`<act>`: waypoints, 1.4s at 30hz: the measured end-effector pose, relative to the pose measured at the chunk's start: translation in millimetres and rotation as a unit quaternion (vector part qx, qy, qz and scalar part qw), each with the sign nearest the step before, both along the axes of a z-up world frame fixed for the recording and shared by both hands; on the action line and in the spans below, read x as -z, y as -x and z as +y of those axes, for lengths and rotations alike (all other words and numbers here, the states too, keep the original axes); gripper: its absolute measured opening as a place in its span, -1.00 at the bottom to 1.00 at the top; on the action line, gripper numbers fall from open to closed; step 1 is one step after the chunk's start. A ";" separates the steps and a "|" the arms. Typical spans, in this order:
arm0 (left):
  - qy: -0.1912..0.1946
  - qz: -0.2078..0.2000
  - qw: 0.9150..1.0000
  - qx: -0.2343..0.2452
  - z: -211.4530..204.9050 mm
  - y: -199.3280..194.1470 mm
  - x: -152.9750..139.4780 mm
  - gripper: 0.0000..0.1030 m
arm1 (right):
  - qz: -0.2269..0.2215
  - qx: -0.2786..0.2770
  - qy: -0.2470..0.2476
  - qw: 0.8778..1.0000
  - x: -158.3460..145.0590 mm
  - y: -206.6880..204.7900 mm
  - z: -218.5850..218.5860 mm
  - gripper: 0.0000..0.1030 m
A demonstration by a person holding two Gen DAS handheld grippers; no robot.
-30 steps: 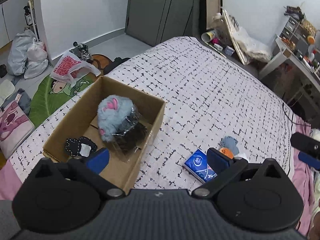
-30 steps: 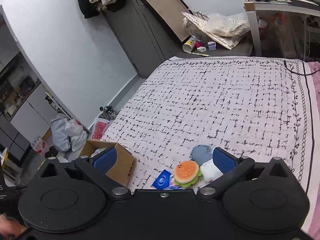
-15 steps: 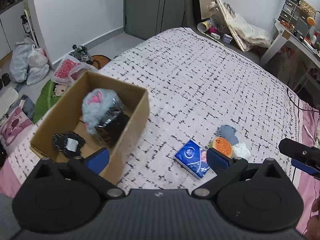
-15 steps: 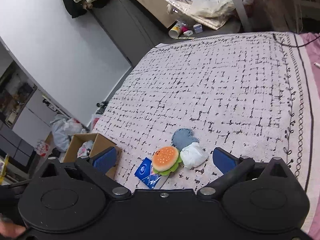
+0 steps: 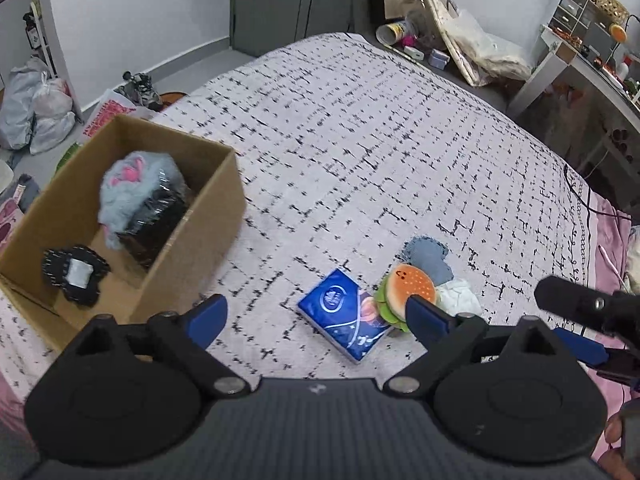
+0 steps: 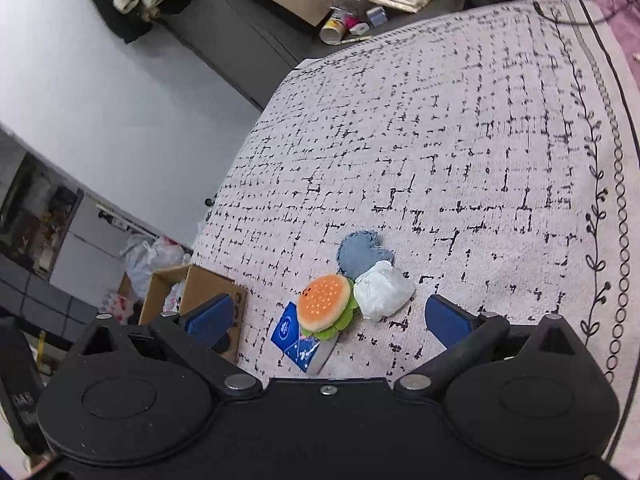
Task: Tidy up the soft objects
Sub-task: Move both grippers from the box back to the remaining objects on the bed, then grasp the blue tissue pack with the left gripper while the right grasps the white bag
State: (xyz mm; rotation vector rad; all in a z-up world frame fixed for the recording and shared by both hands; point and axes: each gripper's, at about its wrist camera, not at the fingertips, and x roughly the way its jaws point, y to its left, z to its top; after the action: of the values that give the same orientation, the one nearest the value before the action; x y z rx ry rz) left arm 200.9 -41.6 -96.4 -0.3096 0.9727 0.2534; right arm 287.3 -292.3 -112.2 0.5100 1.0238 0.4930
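Your left gripper (image 5: pixel 316 316) and right gripper (image 6: pixel 328 320) hover over the patterned bedspread (image 5: pixel 360 140), jaws of both spread wide and empty. Near you lie a burger plush (image 6: pixel 326 306), a blue tissue pack (image 5: pixel 344 314), a white pouch (image 6: pixel 382 290) and a denim patch (image 6: pixel 362 254), touching one another; the cardboard box (image 5: pixel 208 216) sits left, holding a fluffy blue toy (image 5: pixel 132 184).

One cardboard box (image 5: pixel 216 216) holds two soft items: one blue fluffy toy (image 5: pixel 128 184), one black patch (image 5: pixel 76 276). Four lie outside: burger plush (image 5: pixel 412 286), tissue pack (image 5: pixel 344 314), denim heart (image 5: pixel 430 256), white bundle (image 5: pixel 460 296).
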 end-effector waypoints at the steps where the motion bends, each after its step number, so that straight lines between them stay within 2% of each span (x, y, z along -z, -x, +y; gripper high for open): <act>1: 0.003 0.002 1.000 0.001 -1.5 -2.4 3.6 0.75 | 0.005 0.006 -0.002 1.000 2.7 -3.5 -1.0 0.98; 5: 0.015 0.009 1.000 -0.009 -3.0 -10.7 17.7 0.60 | 0.026 0.020 -0.006 0.999 14.8 -13.9 -4.2 0.82; 7: 0.023 0.013 1.000 -0.016 -1.5 -15.3 24.4 0.43 | 0.034 0.020 -0.005 0.999 20.3 -17.5 -3.4 0.77; 12: 0.031 0.020 0.998 -0.051 4.7 -25.0 39.0 0.20 | 0.059 0.019 -0.003 0.998 36.2 -28.0 3.0 0.59; 15: 0.032 0.028 0.997 -0.063 8.0 -30.5 48.3 0.11 | 0.066 0.019 0.003 0.998 43.2 -32.6 6.1 0.58; 24: 0.038 0.050 0.995 -0.075 10.4 -50.1 72.1 0.12 | 0.086 0.008 0.014 0.996 60.4 -42.6 15.3 0.58; 28: 0.055 0.053 0.994 -0.077 9.4 -59.9 77.3 0.19 | 0.088 0.004 0.018 0.996 65.7 -47.2 18.1 0.57; 32: 0.050 0.062 0.994 -0.073 6.0 -65.6 85.0 0.28 | 0.086 -0.003 0.020 0.996 69.0 -49.9 22.0 0.57; 34: 0.060 0.063 0.993 -0.080 8.1 -64.3 87.9 0.30 | 0.081 -0.009 0.023 0.996 68.8 -50.1 25.6 0.57; 35: 0.065 0.064 0.992 -0.083 9.0 -63.4 88.8 0.30 | 0.077 -0.013 0.026 0.997 68.4 -49.6 27.5 0.53; 37: 0.069 0.065 0.992 -0.083 10.0 -61.7 89.6 0.30 | 0.071 -0.021 0.034 0.997 68.5 -49.6 30.8 0.33; 38: 0.068 0.068 0.992 -0.080 9.6 -61.3 89.8 0.30 | 0.071 -0.024 0.039 0.996 69.1 -49.3 32.0 0.07; 39: 0.067 0.072 0.992 -0.077 9.4 -61.3 90.0 0.30 | 0.075 -0.024 0.041 0.996 70.3 -49.9 31.8 -0.09; 42: 0.070 0.082 0.991 -0.076 8.8 -58.4 89.8 0.29 | 0.081 -0.016 0.027 0.996 72.4 -50.3 28.5 -0.12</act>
State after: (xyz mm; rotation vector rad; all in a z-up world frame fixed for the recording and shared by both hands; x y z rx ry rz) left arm 259.2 -32.7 -186.2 -0.4986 1.1326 0.3550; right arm 337.6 -263.8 -184.5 0.4921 1.1985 0.4567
